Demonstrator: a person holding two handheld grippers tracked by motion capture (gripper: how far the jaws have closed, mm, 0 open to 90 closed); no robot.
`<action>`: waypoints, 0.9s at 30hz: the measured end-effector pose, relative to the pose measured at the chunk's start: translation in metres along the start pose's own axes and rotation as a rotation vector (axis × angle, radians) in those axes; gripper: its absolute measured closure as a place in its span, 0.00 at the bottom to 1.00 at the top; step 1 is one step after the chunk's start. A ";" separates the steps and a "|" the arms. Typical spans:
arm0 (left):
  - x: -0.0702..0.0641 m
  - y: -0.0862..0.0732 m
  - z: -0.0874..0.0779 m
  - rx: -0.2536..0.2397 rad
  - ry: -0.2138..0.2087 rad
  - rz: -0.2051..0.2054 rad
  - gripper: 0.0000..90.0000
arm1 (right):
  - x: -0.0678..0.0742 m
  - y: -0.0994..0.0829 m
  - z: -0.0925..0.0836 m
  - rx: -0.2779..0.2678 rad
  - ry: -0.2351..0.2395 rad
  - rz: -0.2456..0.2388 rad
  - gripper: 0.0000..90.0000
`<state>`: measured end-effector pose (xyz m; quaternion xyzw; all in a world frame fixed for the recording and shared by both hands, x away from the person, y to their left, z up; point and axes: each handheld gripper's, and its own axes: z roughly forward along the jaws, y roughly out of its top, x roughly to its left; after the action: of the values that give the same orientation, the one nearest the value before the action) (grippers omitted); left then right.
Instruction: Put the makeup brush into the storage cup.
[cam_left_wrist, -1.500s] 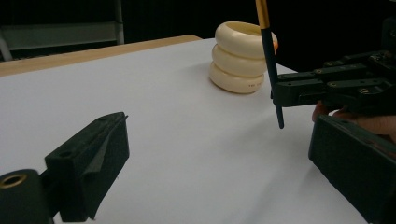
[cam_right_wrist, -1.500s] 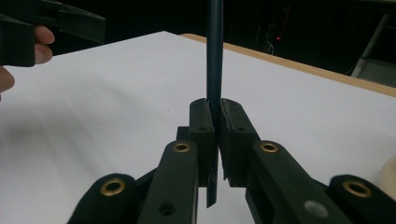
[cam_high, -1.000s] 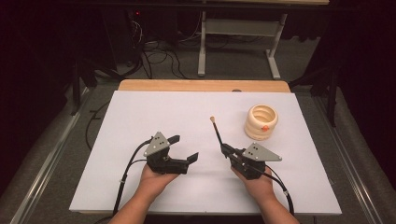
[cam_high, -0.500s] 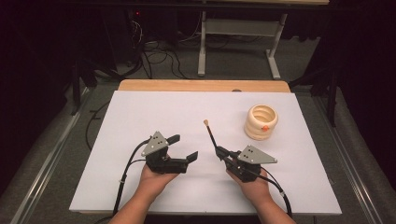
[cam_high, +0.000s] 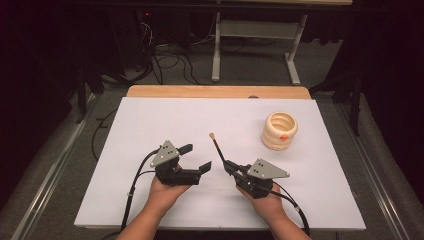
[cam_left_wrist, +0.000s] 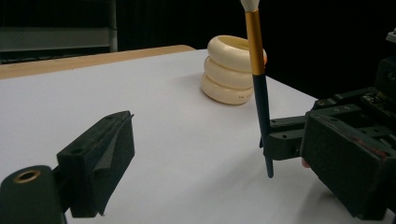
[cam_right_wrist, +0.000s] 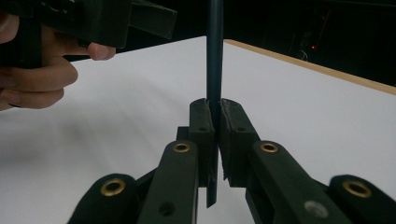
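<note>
Two grippers: right gripper (cam_high: 231, 167) clamps the paintbrush (cam_high: 218, 148); left gripper (cam_high: 195, 157) gapes, jaws just narrowing, nothing between

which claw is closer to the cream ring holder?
Right. The right claw, clamped on a paintbrush, sits nearer the ring holder; the left claw, open, lies farther off on the white board.

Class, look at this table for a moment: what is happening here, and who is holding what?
A person works at a white table with a black two-jaw gripper in each hand. The right gripper is shut on the dark handle of a slim paintbrush with a gold ferrule and pale tip, holding it upright above the table. The left gripper is open and holds nothing, close beside the brush. A cream ribbed ring-shaped holder stands apart at the far right.
</note>
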<state>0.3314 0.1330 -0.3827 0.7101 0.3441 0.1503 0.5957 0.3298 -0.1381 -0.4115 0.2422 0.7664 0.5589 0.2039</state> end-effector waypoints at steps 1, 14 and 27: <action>0.000 0.000 0.000 -0.001 -0.001 -0.001 0.12 | 0.002 0.000 0.002 0.001 0.003 -0.004 0.96; 0.000 0.001 -0.002 -0.014 -0.007 -0.007 0.17 | 0.010 -0.002 0.007 0.016 0.025 -0.011 0.96; 0.000 0.001 -0.003 -0.020 -0.045 -0.015 0.30 | 0.016 -0.003 0.010 0.021 0.034 -0.025 0.96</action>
<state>0.3302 0.1351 -0.3807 0.7047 0.3341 0.1333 0.6115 0.3224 -0.1217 -0.4176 0.2252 0.7786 0.5523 0.1950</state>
